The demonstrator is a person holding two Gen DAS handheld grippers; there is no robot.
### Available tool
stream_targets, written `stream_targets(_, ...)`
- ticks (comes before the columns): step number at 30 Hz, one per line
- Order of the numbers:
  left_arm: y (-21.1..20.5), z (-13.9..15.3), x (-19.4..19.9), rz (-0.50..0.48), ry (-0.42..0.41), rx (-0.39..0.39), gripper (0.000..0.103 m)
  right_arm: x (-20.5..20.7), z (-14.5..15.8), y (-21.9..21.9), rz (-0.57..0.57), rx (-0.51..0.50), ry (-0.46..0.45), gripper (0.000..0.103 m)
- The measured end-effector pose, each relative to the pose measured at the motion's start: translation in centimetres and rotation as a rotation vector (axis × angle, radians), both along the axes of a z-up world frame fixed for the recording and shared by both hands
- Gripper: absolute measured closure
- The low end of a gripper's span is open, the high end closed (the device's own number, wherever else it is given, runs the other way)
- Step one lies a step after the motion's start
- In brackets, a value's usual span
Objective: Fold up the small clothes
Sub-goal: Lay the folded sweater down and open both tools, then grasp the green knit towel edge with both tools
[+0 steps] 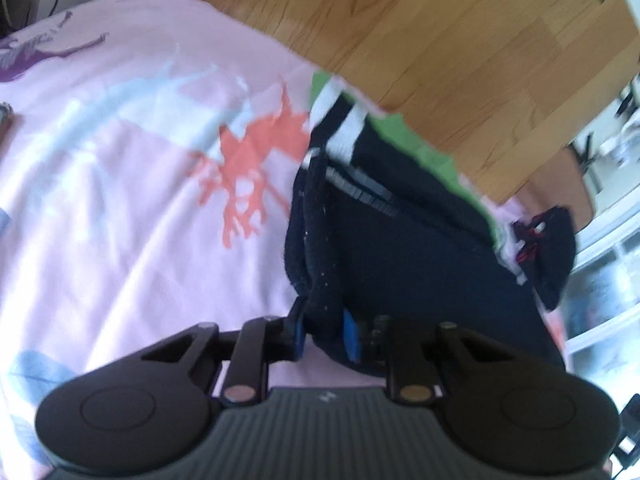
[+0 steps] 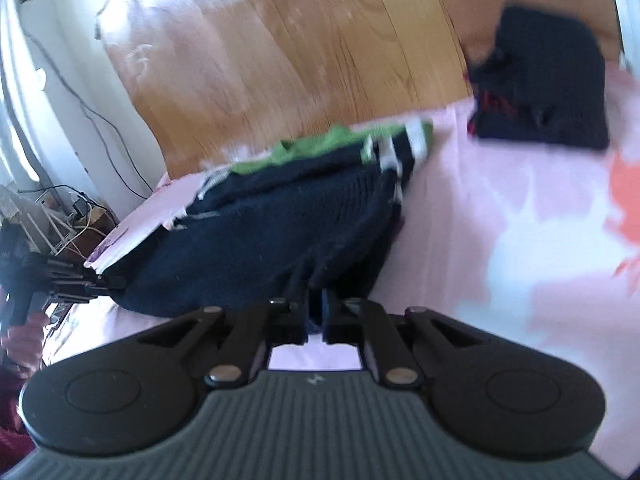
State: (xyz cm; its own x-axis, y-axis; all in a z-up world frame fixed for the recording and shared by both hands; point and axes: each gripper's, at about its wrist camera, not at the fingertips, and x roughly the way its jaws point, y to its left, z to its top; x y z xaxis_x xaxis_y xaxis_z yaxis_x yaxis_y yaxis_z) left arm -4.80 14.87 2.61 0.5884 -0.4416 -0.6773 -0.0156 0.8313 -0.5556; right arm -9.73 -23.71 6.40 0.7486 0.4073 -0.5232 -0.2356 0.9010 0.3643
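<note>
Both grippers are on the same piece, a dark navy garment (image 1: 404, 248) with white stripes at its far end.

Left gripper (image 1: 325, 338): fingers nearly closed, pinching a bunched fold of the navy fabric at the near edge. Blue pads (image 1: 350, 334) are visible on either side of the cloth. In the left wrist view the garment runs from the fingers up toward 1 o'clock.

Right gripper (image 2: 316, 316): fingers all but fully closed on the garment's near hem, with only a thin bit of fabric between them. In this view the garment spreads from the fingers out toward 10–12 o'clock. I can see the left gripper at about 9 o'clock, clamped on the garment's other corner, with a hand (image 2: 24, 336) behind it.

The garment lies on a bed with a pink printed sheet (image 1: 120, 200), close to the edge by the wood floor (image 1: 440, 40). A green piece of clothing (image 2: 320, 144) sits under or behind the navy one at its far end; I can't tell which.

A second dark folded item (image 2: 552, 92) with red trim sits well apart, at 1 o'clock in the right wrist view, near the sheet's far edge.

Both frames are motion-blurred, so fine detail is unclear.
</note>
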Motion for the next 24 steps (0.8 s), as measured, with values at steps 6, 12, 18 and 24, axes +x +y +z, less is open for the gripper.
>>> stream_targets(6,-0.2,-0.1,-0.2,-0.042,0.030,0.086,0.084,-1.5,0.3,0.0,0.037,-0.169,0.074,0.095)
stream_targets(12,1.5,1.5,-1.8,0.003,-0.031,0.150,0.059,-0.5,-0.8,-2.1,0.034,-0.113,0.135,0.068)
stream_targets(18,3.6,6.6,1.0,0.100,-0.157,0.184,0.057,3.1,4.3,-3.1,-0.008,-0.174,-0.016,0.063)
stream_targets(24,-4.1,9.9,12.2,-0.073,-0.251,0.259,0.043,15.3,5.6,-0.2,0.057,-0.157,-0.060,0.054)
